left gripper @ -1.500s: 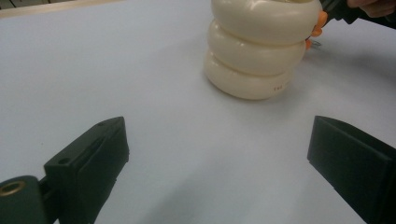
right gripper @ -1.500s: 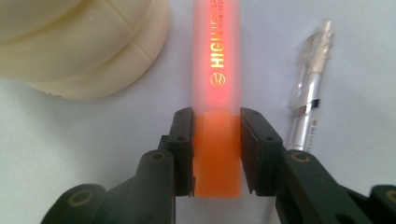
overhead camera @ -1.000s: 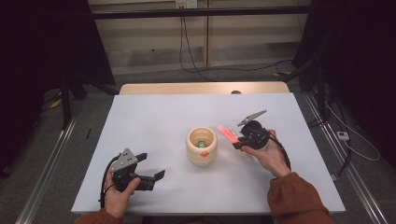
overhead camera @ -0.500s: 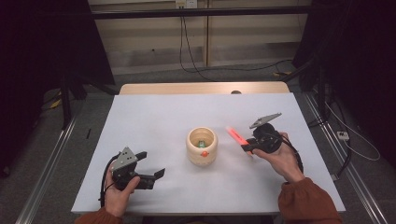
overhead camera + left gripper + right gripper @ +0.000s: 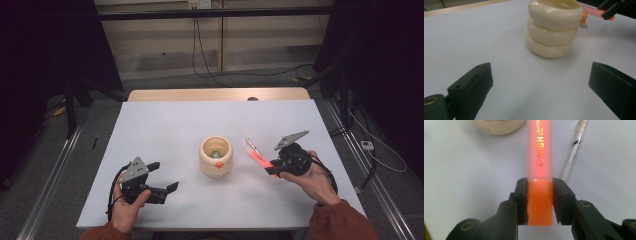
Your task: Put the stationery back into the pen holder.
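A smooth white table (image 5: pixel 165 130) carries a cream cup (image 5: pixel 216 156) near its middle, its wall shaped like three stacked glossy rings. The left claw (image 5: pixel 162 177), matte black, rests on the table near the front left corner with its jaws spread wide and nothing between them. The right claw (image 5: pixel 539 201) is clamped on the orange end of a translucent pink highlighter (image 5: pixel 539 157), right of the cup. A thin clear pen (image 5: pixel 572 150) lies just beside it.
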`<state>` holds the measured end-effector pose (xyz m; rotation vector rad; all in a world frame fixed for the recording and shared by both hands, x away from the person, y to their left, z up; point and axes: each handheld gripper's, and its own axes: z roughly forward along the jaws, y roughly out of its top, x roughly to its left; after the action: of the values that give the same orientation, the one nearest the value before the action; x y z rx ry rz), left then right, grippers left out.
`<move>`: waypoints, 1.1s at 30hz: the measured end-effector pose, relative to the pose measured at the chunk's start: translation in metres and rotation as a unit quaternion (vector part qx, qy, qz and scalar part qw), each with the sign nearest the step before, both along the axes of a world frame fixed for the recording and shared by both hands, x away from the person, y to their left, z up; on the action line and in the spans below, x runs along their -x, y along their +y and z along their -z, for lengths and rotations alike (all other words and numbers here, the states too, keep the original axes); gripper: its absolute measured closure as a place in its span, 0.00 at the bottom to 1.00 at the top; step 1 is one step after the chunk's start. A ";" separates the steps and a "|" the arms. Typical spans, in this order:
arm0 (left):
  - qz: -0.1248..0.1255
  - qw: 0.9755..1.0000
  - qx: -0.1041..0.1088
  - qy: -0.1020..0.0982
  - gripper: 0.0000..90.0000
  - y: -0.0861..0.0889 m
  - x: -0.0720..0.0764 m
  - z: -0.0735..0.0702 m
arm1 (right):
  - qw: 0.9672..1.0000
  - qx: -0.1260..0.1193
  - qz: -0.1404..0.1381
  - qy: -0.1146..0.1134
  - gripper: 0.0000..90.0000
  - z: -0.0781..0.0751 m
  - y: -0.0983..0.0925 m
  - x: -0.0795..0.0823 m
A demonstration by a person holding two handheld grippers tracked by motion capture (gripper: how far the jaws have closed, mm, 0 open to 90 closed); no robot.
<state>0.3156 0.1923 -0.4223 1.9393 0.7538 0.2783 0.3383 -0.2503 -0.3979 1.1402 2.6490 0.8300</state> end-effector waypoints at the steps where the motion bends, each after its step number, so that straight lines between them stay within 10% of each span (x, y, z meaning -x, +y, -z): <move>1: 0.005 1.000 -0.004 -0.003 0.06 -0.001 0.000 0.000 | 1.000 0.004 -0.012 0.004 0.75 -0.001 0.001 0.003; 25: 0.080 0.996 -0.023 0.021 0.11 -0.021 0.001 -0.002 | 0.987 -0.004 -0.161 0.024 0.75 0.009 0.043 0.028; 33: 0.125 0.991 -0.050 0.029 0.09 -0.031 -0.003 -0.009 | 0.978 0.003 -0.209 0.014 0.75 0.006 0.065 0.026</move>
<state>0.3187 0.1611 -0.4136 2.1191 0.5349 0.1092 0.3123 -0.1850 -0.4042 0.5967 2.9596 0.8674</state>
